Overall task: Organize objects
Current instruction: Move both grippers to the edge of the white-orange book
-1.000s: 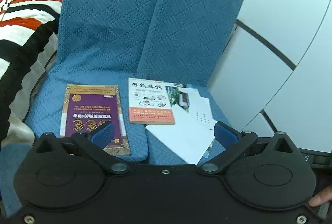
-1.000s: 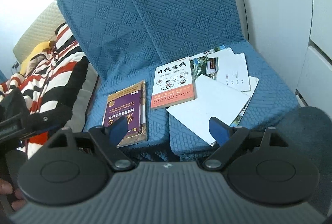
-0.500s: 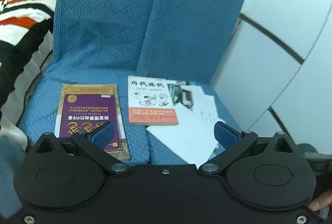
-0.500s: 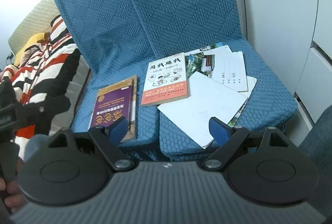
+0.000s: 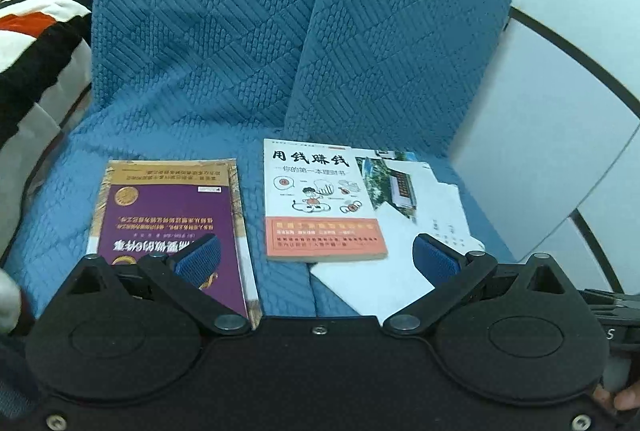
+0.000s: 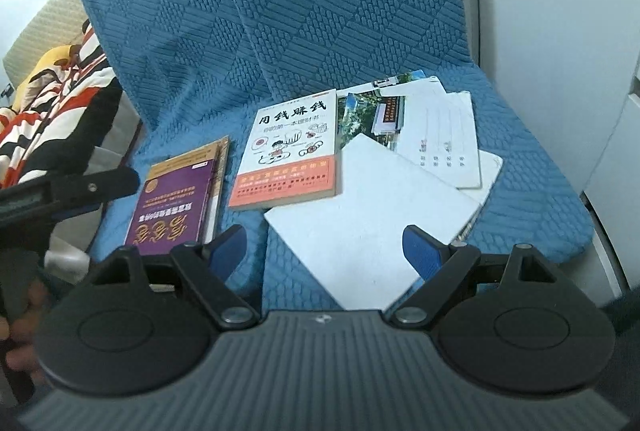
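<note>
Closing in on the blue sofa (image 5: 168, 135), both grippers — left gripper (image 5: 316, 259), right gripper (image 6: 324, 251) — have dropped nearer, jaws spread and empty. Purple book (image 5: 168, 215) lies left of the white book (image 5: 316, 199); loose papers (image 6: 372, 215) right. Sorting looks unstarted.

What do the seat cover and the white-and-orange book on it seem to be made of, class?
Seat cover: looks like quilted blue fabric, matte; its surface shows a raised stitched block pattern. White-and-orange book: apparently a paperback, with printed card cover and paper pages; its thin page edge shows along the near side.
</note>
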A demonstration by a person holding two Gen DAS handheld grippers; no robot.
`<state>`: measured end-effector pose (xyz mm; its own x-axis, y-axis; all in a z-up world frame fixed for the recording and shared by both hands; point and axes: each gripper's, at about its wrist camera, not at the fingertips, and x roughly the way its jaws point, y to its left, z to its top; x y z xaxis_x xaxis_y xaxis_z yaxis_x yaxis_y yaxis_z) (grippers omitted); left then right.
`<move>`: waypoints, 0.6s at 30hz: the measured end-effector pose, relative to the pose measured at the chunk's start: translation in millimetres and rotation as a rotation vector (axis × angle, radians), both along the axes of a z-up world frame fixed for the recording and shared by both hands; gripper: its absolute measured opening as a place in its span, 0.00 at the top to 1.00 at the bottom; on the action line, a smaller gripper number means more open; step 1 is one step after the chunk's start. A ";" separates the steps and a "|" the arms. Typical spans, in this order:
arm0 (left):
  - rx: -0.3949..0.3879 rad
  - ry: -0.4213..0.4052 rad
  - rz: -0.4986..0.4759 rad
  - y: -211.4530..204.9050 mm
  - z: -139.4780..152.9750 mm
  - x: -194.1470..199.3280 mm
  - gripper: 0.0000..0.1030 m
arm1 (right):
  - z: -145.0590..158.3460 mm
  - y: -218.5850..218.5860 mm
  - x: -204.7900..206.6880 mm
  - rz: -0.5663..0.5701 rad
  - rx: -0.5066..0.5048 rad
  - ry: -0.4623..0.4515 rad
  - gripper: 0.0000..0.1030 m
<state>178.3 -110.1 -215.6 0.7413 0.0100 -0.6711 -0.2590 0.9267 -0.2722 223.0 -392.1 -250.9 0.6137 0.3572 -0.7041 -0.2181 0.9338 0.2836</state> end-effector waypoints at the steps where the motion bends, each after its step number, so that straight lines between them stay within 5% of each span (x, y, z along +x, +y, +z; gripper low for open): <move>1: 0.003 -0.002 0.003 2.1 -4.5 5.6 0.01 | -1.8 0.3 5.8 0.001 -0.008 0.001 0.16; 4: 0.019 -0.002 0.003 5.9 -16.4 23.6 0.01 | -7.0 0.1 24.2 -0.001 -0.011 0.006 0.16; 18: -0.203 0.101 -0.045 42.5 -72.0 96.6 0.06 | -28.6 10.8 111.3 0.007 0.070 0.129 0.17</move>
